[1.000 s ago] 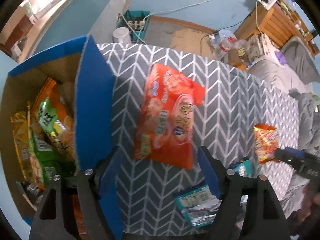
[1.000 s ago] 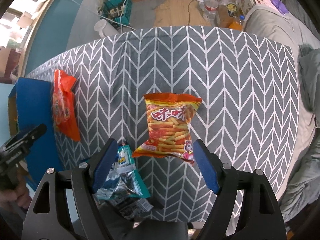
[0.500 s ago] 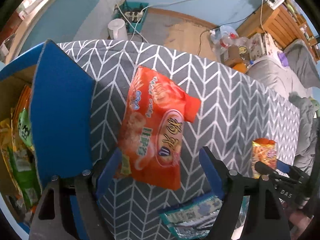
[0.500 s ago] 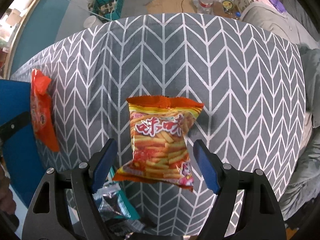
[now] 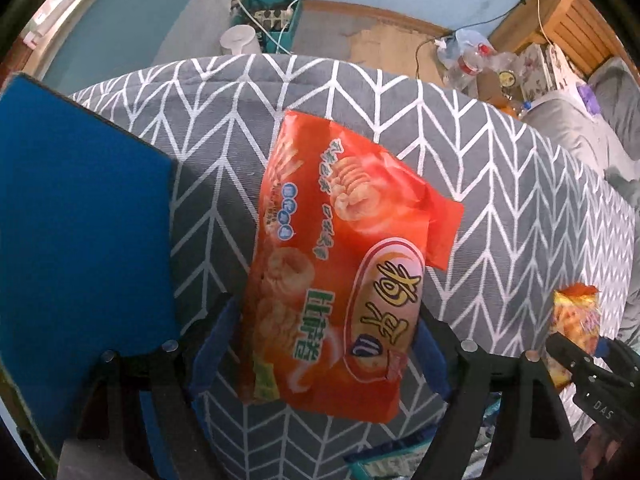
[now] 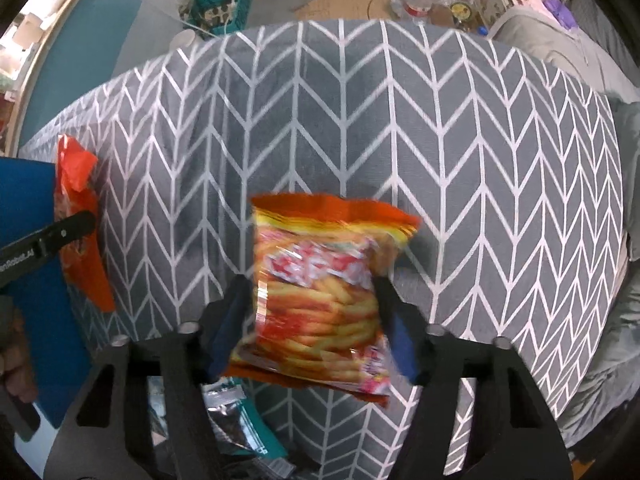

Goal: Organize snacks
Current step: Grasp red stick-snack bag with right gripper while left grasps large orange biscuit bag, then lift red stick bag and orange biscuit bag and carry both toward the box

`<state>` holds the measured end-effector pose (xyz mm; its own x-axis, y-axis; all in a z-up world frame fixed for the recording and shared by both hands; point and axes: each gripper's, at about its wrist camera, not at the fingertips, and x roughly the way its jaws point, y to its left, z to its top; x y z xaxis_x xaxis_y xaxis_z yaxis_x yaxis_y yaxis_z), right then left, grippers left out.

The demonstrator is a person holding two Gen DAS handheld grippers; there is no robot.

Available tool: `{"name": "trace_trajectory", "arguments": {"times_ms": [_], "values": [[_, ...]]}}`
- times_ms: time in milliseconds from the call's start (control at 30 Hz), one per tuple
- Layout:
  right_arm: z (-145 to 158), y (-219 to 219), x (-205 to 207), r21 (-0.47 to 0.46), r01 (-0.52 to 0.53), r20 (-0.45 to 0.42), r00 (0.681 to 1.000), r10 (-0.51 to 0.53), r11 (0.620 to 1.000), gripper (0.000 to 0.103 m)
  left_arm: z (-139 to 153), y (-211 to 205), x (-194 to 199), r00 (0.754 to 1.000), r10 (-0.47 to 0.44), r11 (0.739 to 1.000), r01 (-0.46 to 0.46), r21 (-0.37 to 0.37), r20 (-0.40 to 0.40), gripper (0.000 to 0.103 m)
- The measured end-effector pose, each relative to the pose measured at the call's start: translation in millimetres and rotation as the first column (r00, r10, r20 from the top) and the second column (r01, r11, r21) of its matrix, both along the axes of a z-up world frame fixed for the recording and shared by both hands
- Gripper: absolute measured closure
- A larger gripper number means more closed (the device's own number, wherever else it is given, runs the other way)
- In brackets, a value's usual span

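Observation:
A big orange cracker bag (image 5: 336,264) lies on the grey chevron cloth (image 5: 500,184). My left gripper (image 5: 320,340) is open, its jaws on either side of the bag's near end. A yellow-orange fries snack bag (image 6: 320,288) lies in the right wrist view. My right gripper (image 6: 312,320) is open with its jaws close on both sides of that bag. The fries bag also shows small at the right of the left wrist view (image 5: 576,320), and the cracker bag at the left of the right wrist view (image 6: 78,216).
A blue box flap (image 5: 80,220) stands at the left, beside the cracker bag. A teal and silver packet (image 6: 236,420) lies near the front edge under my right gripper. The table's far edge drops to a cluttered floor.
Both grippers have moved forward and down over their bags, which now sit between the jaws. The right jaws have narrowed around the fries bag. The box interior has left the left view.

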<state>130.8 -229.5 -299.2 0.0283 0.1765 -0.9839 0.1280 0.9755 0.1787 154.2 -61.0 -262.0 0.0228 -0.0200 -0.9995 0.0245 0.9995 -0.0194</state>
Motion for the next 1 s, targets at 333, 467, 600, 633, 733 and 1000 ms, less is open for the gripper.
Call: {"name": "trace_trajectory", "arguments": {"times_ms": [333,467,600,633,733,1000], "values": [[0.6,-3.5,-10.4,-0.010,0.009,0.046,0.999,-0.008,1.000,0.059,-4.3,-5.5,-0.8,0.999,-0.035,0.999,0.034,0.013,0.014,0.031],[8.5,0.2,-15.9,-0.013,-0.003,0.064,0.998,0.004,1.000,0.060,1.3,-4.6,-3.6,0.999,-0.043,0.999,0.043,-0.007,0.017,0.045],[20.1,9.4,-25.3,-0.017,-0.020,0.075,0.997,0.021,1.000,0.060,7.5,3.8,-7.5,1.000,-0.021,1.000,0.021,-0.017,0.019,0.048],[22.7,10.9,-26.1,-0.019,-0.025,0.078,0.997,0.026,1.000,0.060,10.9,6.0,-9.1,1.000,-0.014,1.000,0.014,-0.024,0.023,0.048],[28.3,15.0,-32.4,-0.021,-0.040,0.086,0.995,0.042,0.999,0.060,24.0,7.7,-15.2,0.999,-0.020,0.999,0.022,-0.025,0.046,0.048],[56.8,23.8,-45.3,-0.005,-0.075,0.113,0.991,0.075,0.997,0.060,69.5,14.2,-32.0,0.993,-0.051,0.997,0.056,-0.046,0.102,0.048]]}}
